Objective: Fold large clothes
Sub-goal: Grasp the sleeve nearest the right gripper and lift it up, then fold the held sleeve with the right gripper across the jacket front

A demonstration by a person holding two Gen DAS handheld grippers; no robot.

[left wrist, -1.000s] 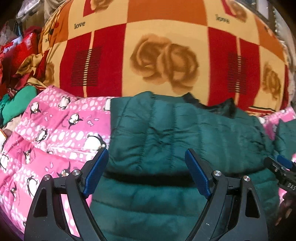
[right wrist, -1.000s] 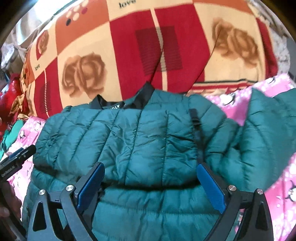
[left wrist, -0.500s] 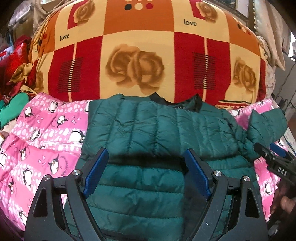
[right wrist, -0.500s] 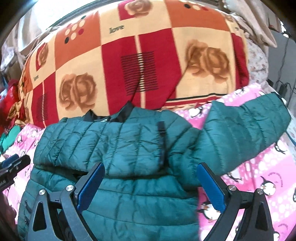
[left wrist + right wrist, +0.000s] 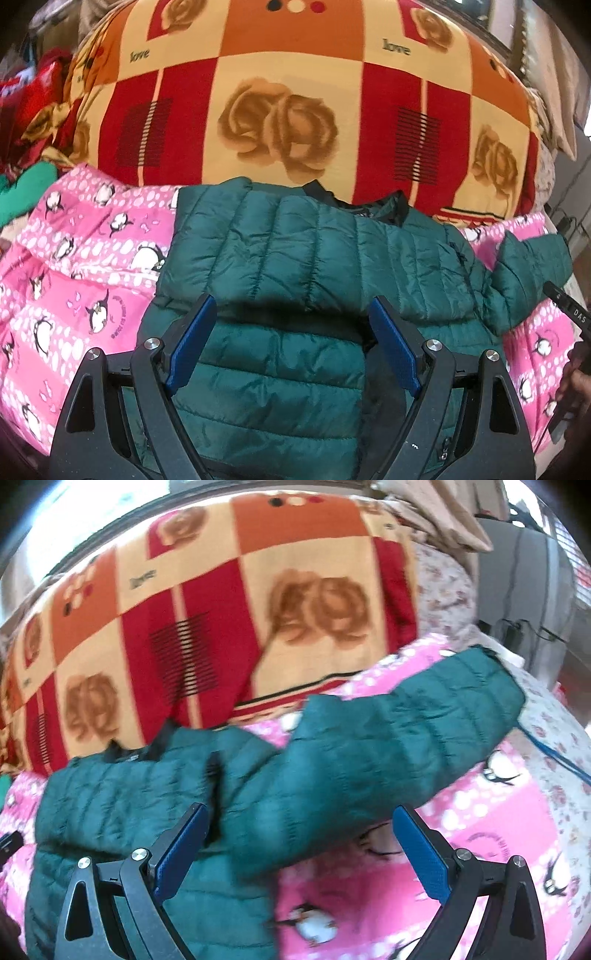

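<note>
Bed (image 5: pixel 85 295) with a pink penguin cover, big rose-print quilt (image 5: pixel 295 110) bulging up at 12 o'clock. Green puffer jacket (image 5: pixel 295 266) flat across the middle, collar toward the quilt, one side already doubled over the body. Other sleeve (image 5: pixel 406 731) flung out toward 2 o'clock in the right view, cuff near the bed's edge. Left hand-held gripper (image 5: pixel 291 343) wide open above the jacket's middle, nothing in it. Right hand-held gripper (image 5: pixel 299 849) also gaping, empty, over the sleeve's root; picture smeared there.

Possible trouble: slick, quilted nylon, puffy and springy, so probably slippery under the pads and keen to pop back open once folded. Thin pinch likely to catch only the shell. Soft bedding underneath, so pink cover easily grabbed along with the sleeve.
</note>
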